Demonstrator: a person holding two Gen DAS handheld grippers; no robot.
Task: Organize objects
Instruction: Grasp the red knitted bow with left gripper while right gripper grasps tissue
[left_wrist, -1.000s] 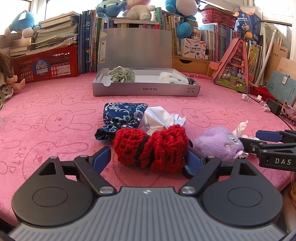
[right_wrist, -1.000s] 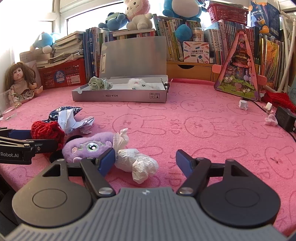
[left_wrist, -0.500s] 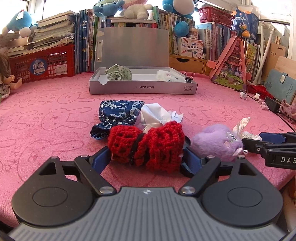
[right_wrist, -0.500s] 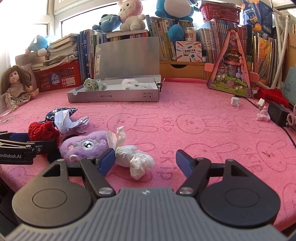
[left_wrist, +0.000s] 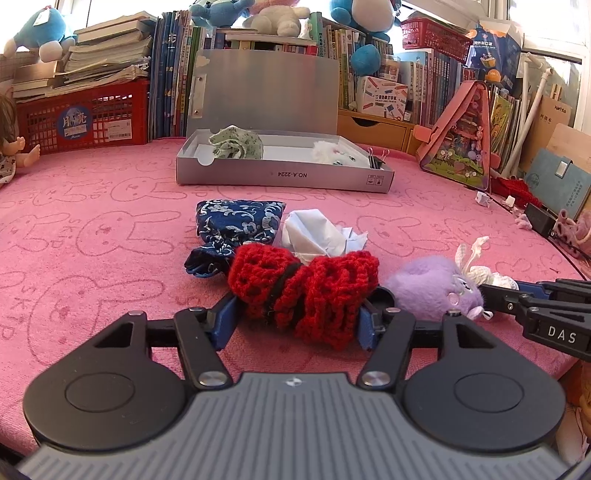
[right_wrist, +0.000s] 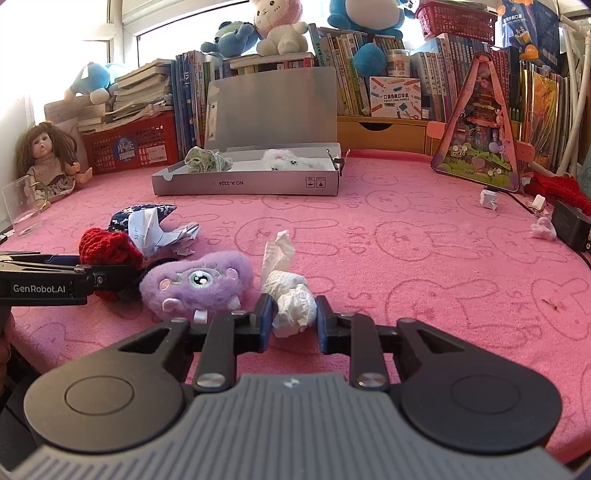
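A red knitted piece (left_wrist: 306, 288) lies on the pink cloth between the blue pads of my left gripper (left_wrist: 295, 315). Its jaws are closing, and both pads touch the knit's ends. My right gripper (right_wrist: 293, 314) is shut on a crumpled white tissue (right_wrist: 291, 295). A purple plush toy (right_wrist: 199, 284) lies between the two grippers. Behind the knit are a blue patterned pouch (left_wrist: 236, 221) and crumpled white paper (left_wrist: 317, 236). Further back stands an open grey box (left_wrist: 280, 179) holding a green cloth (left_wrist: 236, 147) and a white fluffy toy (left_wrist: 332, 153).
Books, a red basket (left_wrist: 85, 118) and plush toys line the back. A doll (right_wrist: 48, 162) and a clear glass (right_wrist: 22, 206) stand at the left. At the right are a pink triangular toy house (right_wrist: 480, 147), a black adapter (right_wrist: 570, 229) and small scraps.
Both grippers closed in place. The left pads came in against the red knit. The right pads closed onto the white tissue.
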